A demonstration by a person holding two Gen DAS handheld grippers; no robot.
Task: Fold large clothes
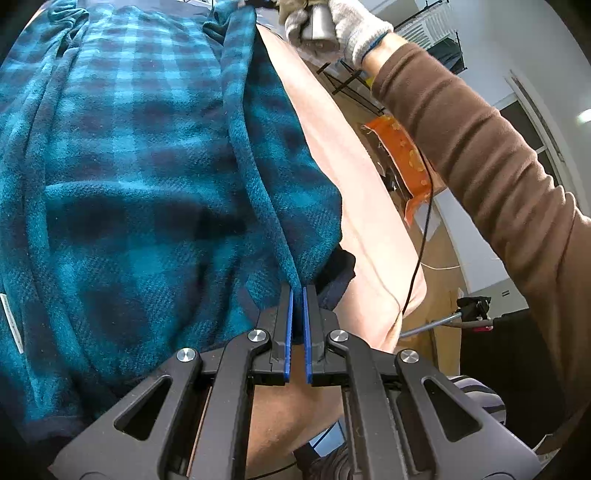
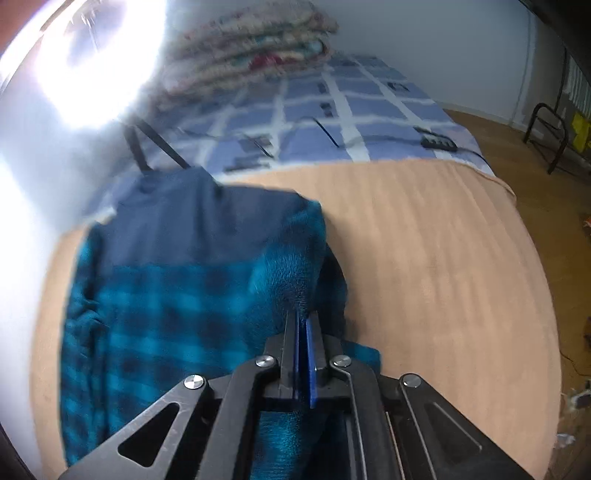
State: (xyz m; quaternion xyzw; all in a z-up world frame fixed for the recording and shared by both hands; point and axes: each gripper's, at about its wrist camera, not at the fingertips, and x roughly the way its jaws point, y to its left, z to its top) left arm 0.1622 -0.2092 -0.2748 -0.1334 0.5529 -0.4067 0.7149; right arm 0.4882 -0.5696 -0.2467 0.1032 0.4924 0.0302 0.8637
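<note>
Left wrist view: the left gripper (image 1: pixel 297 291) has its blue-padded jaws drawn narrow on a rolled edge of the teal plaid fleece garment (image 1: pixel 140 155), the seam entering right at the fingertips and running far up and away to the right gripper (image 1: pixel 317 26), which is gripped in a gloved hand (image 1: pixel 354 29) on a brown-sleeved arm (image 1: pixel 480 155). The bulk of the garment hangs and spreads to the left of the jaws, over a peach blanket (image 1: pixel 369 221) that shows to the right.

Right wrist view, somewhat blurred: the right gripper (image 2: pixel 304 317) has its jaws nearly together on a fold of the same garment (image 2: pixel 166 302), cloth bunched just beyond the tips and passing under the linkage. The rest of it lies to the left and farther off on the peach blanket (image 2: pixel 424 258), its dark navy part (image 2: pixel 192 221) at the far end. Beyond is a blue checked bedspread (image 2: pixel 351 99) with a folded quilt (image 2: pixel 251 48) at the far left.
</note>
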